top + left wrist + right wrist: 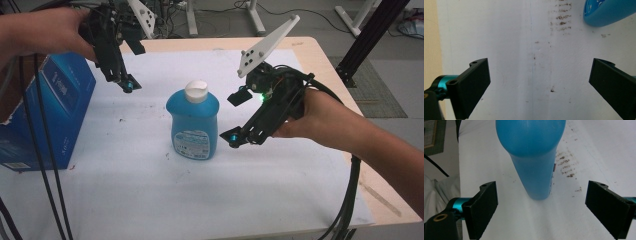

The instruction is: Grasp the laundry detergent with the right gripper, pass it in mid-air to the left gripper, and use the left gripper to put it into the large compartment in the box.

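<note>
White-covered tabletop (pixel 280 165): blue bottle (pixel 193 125) upright btwn tools. Right tool (pixel 541 202) spread wide, left tool (pixel 539 82) too. Off-centre squeeze could tip it.

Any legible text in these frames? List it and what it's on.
None can be quoted.
Blue bottle: the front label's print is too small and blurred to read.
Blue box: white lettering on the side and a small panel low on it, both blurred and unreadable.
</note>
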